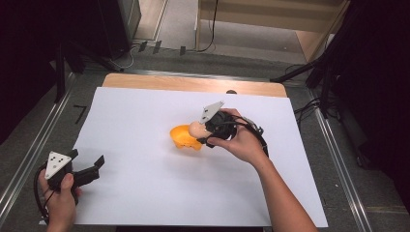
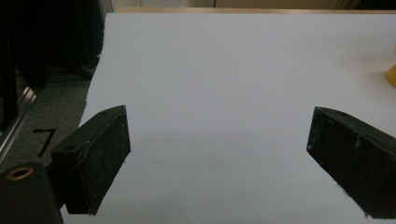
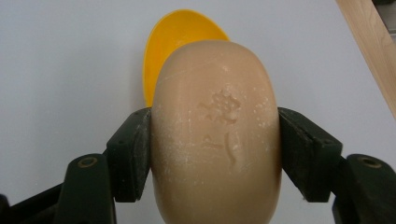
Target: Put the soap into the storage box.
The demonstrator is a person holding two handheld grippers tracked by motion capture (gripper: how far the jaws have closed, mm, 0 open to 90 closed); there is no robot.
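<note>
Right now my right gripper (image 1: 203, 134) is clamped on a beige bar of soap (image 3: 217, 130), both jaws pressed against its sides, and I'm holding it just over the yellow bowl (image 1: 185, 137), which sits a little past the centre of the white sheet (image 1: 145, 193) covering the tabletop. From that bowl, my left gripper (image 1: 92, 170) lies well apart at about 8 o'clock, near the sheet's near-left corner, its jaws spread wide with nothing between them.
</note>
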